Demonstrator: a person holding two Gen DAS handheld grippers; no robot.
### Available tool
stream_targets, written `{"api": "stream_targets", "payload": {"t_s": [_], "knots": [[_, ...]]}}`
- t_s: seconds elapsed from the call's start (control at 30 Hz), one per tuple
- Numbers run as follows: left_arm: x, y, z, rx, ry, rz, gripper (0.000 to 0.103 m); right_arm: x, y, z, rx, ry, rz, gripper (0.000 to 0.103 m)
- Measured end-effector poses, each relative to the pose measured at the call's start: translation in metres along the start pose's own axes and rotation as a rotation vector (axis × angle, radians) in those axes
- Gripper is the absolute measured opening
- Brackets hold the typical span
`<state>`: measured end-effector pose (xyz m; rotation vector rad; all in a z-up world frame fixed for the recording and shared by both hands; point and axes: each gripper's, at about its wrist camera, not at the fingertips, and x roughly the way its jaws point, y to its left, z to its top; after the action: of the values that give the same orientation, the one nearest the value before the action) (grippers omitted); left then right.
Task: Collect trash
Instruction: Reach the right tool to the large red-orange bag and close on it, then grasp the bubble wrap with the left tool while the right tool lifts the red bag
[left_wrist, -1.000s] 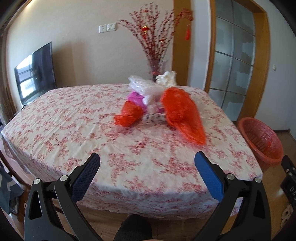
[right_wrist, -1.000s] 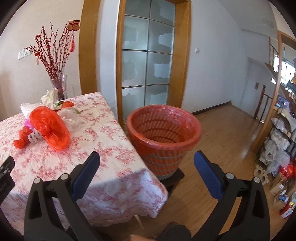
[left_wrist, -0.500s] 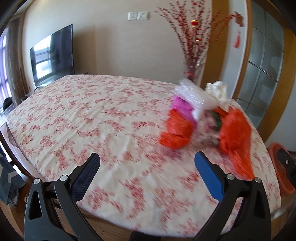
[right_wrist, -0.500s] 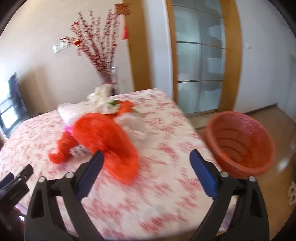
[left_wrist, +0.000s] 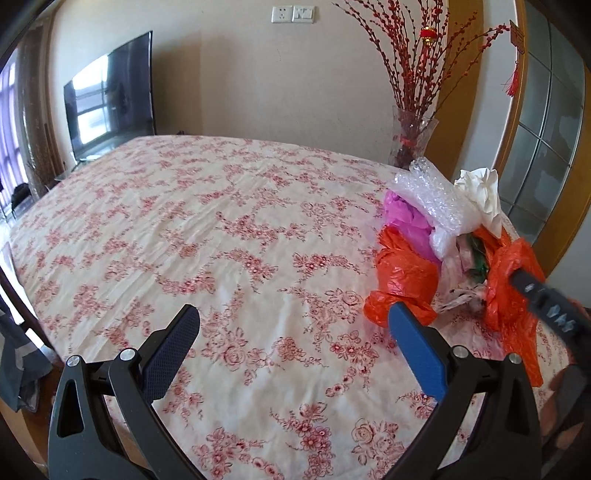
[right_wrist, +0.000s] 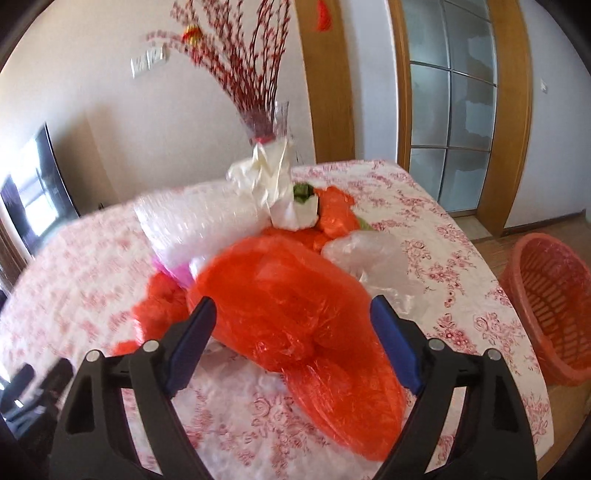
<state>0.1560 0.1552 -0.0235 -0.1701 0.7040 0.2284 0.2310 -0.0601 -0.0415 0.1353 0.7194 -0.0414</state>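
Item: trash heap (right_wrist: 258, 236) on a table under a floral cloth (left_wrist: 221, 236). Right-wrist view: heap fills the centre of the frame. Left-wrist view: heap lies at the right edge, middle height.

Contents, as far as can be told:
- large red plastic bag (right_wrist: 288, 306), frontmost, lower centre of the right-wrist view;
- smaller red bag (left_wrist: 402, 280), lower end of the heap in the left-wrist view;
- pink bag (left_wrist: 406, 221), partly covered;
- bubble wrap (left_wrist: 432, 195), on top;
- crumpled white paper (right_wrist: 266, 177), upper centre, before a glass vase of red twigs (left_wrist: 410, 136);
- clear bag (right_wrist: 365, 254), right of the large red bag.

Receptacle: red basket (right_wrist: 550, 306) on the floor, right edge of the right-wrist view, well apart from the heap.

Right gripper (right_wrist: 291, 328): jaws spread to either side of the large red bag and just been narrowing; the bag lies between them, pads apparently not yet pressing on it.

Left gripper (left_wrist: 291, 339): jaws spread wide, nothing between them, over bare cloth at lower centre, its right finger just beside the smaller red bag.

Step in hand, as judged: first pickup, approach to the large red bag. Nothing is visible in the basket.

Next move calls for: closing on a bunched fold of the film, since thin slack plastic may slip; then a lift clear of the neighbours and a carry to the basket.
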Motion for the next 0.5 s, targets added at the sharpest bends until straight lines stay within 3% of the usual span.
{"api": "stream_targets", "payload": {"t_s": [0.07,0.17,0.23,0.37,0.5], "knots": [[0.003,-0.001,0.000,0.001,0.009,-0.020,0.101,0.009,0.000,-0.004,-0.023,0.032,-0.012,0.058],[0.006,-0.006,-0.001,0.014,0.018,-0.050,0.101,0.015,-0.009,-0.013,-0.011,0.071,-0.007,0.032],[0.007,-0.009,-0.001,0.024,0.016,-0.073,0.101,0.013,-0.015,-0.015,0.007,0.067,0.009,0.022],[0.006,-0.019,0.003,0.046,0.003,-0.098,0.101,0.002,-0.028,-0.017,0.032,0.050,0.030,0.011],[0.005,-0.034,0.010,0.082,-0.006,-0.136,0.101,-0.014,-0.042,-0.016,0.052,0.024,0.030,0.009]]}}
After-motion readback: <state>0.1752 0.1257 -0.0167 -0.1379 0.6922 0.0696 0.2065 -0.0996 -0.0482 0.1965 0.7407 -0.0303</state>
